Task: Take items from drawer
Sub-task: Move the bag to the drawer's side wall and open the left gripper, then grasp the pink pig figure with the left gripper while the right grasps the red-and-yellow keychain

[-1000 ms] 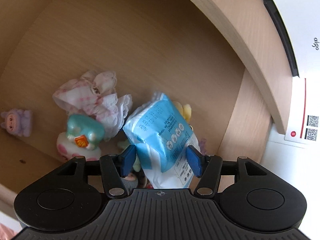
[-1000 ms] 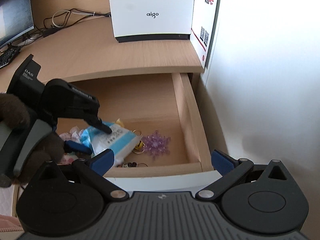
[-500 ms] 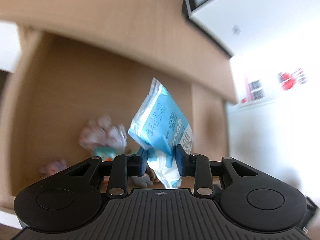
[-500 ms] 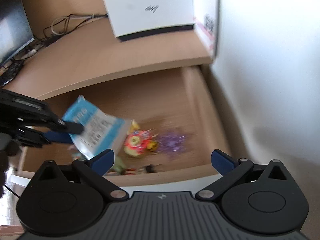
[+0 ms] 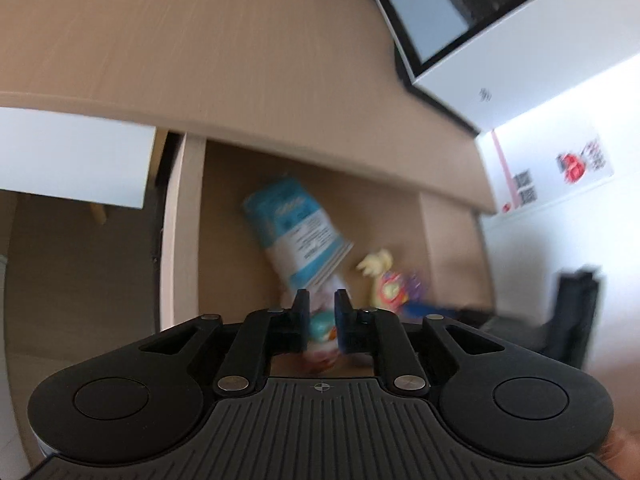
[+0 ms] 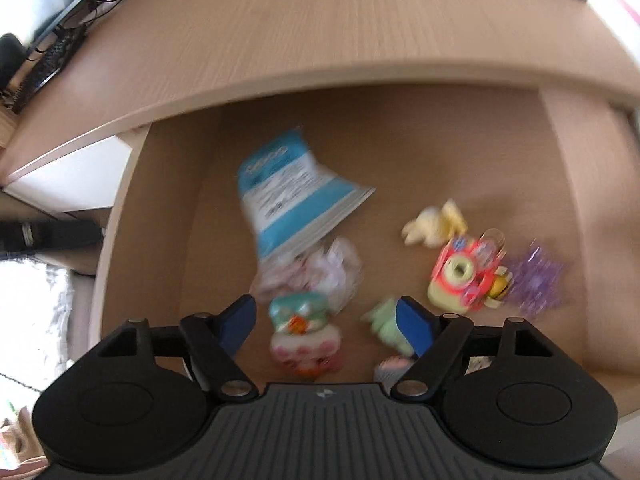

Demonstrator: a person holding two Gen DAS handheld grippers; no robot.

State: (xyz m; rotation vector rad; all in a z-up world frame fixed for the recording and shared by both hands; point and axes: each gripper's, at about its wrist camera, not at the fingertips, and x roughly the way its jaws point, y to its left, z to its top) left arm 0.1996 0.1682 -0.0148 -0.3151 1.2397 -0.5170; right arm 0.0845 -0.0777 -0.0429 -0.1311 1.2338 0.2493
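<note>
Pack (image 6: pixel 288 196) blue/white, printed label, blurred.

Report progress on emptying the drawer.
Done: nothing visibly out. In hand: nothing; left claw is shut empty, the packet loose in the drawer. Right claw, jaws just closing, stands open over the teal toy. To go: packet, cloth, camera toy, snowflake, others.

both wrist views steeply downward, near, sharing the open drawer (image 5: pixel 188 240)

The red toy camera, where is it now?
Right wrist view: the toy camera lies right of centre in the drawer, beside the purple snowflake.
</note>
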